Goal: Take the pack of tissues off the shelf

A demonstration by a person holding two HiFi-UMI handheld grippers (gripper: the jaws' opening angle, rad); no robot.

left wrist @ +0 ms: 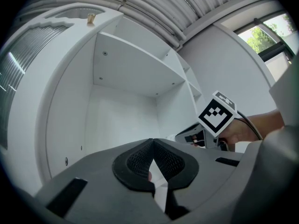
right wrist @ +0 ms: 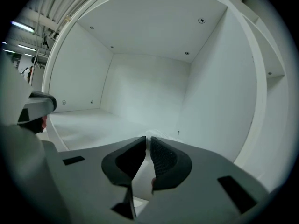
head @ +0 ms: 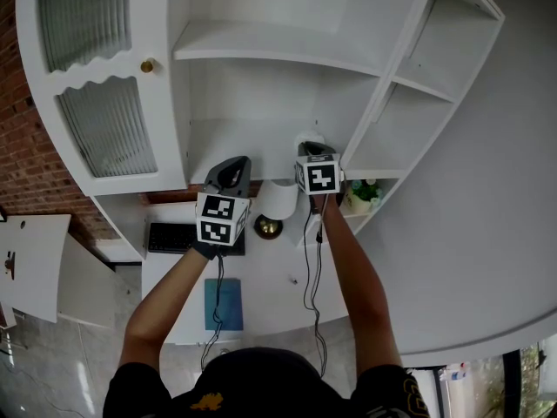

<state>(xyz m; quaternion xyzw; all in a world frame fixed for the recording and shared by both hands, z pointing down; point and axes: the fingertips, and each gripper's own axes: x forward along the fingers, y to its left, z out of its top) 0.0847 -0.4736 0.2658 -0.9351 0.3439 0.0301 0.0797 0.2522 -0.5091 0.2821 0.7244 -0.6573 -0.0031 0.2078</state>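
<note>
**Right gripper (head: pixel 308 144) (right wrist: pixel 147 141) closed on the pack of tissues (head: pixel 305 136) (right wrist: pixel 161 135) inside the white shelf (head: pixel 261 146) (right wrist: pixel 88 120); left gripper (head: pixel 235 162) (left wrist: pixel 152 143) closed and empty beside it.**

At the left, the left gripper is held in front of the open compartment of the shelf. In the left gripper view its jaws are pressed together at the tips, with nothing between them, and they touch nothing. To the right of it and a little deeper, the right gripper reaches into the same compartment, close to its right wall. Its jaws are almost together, with only a thin slit between the pads, and in this slit sits a white crumpled edge of the pack of tissues. The pack lies on the shelf floor near the right wall, just past the tips of the jaws. Under the shelf, the head view shows a black keyboard (head: pixel 170 236) on the white bench (head: pixel 270 286).
</note>
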